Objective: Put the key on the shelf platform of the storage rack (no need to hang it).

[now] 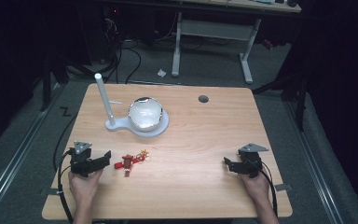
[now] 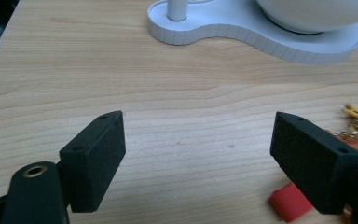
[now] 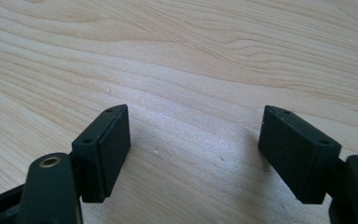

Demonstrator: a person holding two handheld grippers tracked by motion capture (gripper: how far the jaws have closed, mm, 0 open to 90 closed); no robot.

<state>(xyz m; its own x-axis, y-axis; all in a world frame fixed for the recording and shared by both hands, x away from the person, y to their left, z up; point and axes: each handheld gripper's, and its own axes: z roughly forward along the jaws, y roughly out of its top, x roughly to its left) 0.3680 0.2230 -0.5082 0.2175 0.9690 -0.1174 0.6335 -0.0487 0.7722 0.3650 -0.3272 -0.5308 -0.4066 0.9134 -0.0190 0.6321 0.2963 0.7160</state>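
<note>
While both jaws stand released, the charm (image 1: 129, 161) lies on the desk (image 1: 191, 140) just right of the left gripper (image 1: 103, 157).
Slide sideways until its red body sits between the pads (image 2: 97, 149); clench gently, avoiding the gold tassels; the right gripper (image 1: 228, 163) waits well apart.

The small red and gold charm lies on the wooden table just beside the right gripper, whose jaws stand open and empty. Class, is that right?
Not quite: the small red and gold charm lies beside the left gripper, as the high view shows. The wooden table and the open, empty jaws are right.
</note>
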